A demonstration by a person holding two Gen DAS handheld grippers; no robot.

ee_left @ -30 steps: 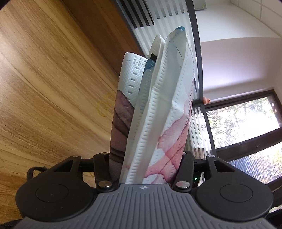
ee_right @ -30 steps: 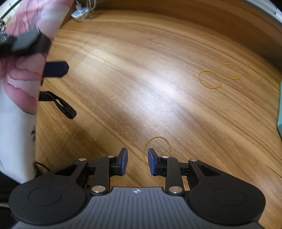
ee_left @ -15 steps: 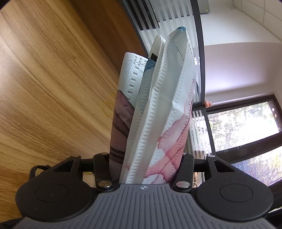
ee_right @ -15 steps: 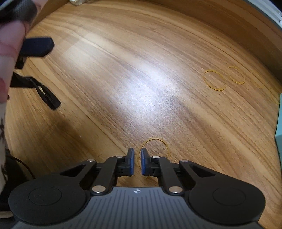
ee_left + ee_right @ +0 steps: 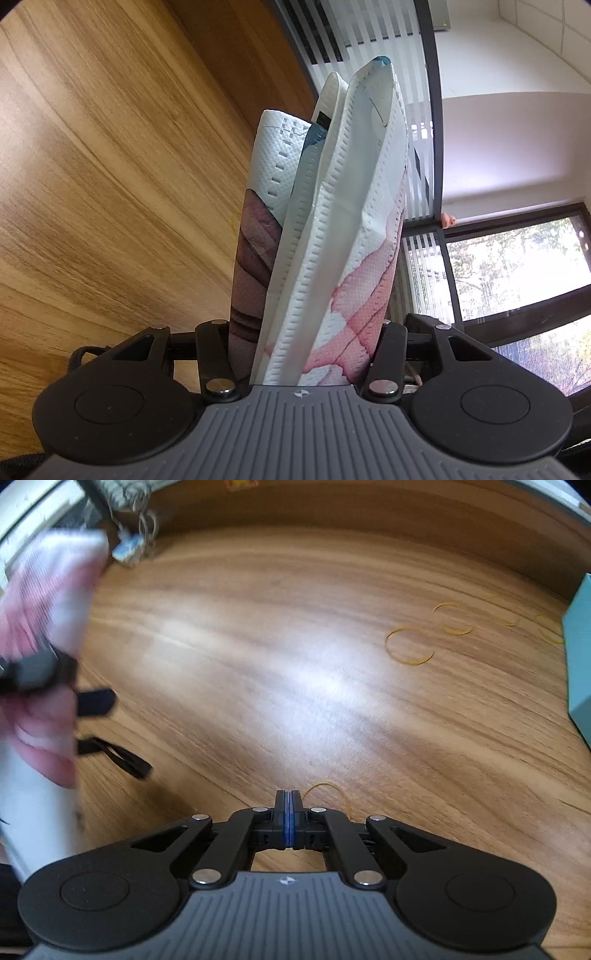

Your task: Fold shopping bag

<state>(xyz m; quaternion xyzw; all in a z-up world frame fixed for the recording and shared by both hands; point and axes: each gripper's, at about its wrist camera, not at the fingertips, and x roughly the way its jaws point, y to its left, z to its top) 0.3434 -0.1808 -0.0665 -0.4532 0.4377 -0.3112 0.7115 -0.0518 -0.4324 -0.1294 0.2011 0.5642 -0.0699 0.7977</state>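
One folded shopping bag (image 5: 325,229) is present, and two handheld grippers: the left gripper (image 5: 303,347) and the right gripper (image 5: 289,812). Five yellow rubber bands are visible on the one wooden table (image 5: 258,646): one (image 5: 327,794) just beside the right gripper, one large loop (image 5: 409,646) farther off, and three more (image 5: 453,618) (image 5: 502,611) (image 5: 550,629) near a single teal box (image 5: 581,653).

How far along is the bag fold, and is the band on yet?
Folding looks done: the left gripper clamps the folded shopping bag as a bundle. In hand: the right gripper has just closed at a rubber band; grip unclear. Left: banding the bundle.
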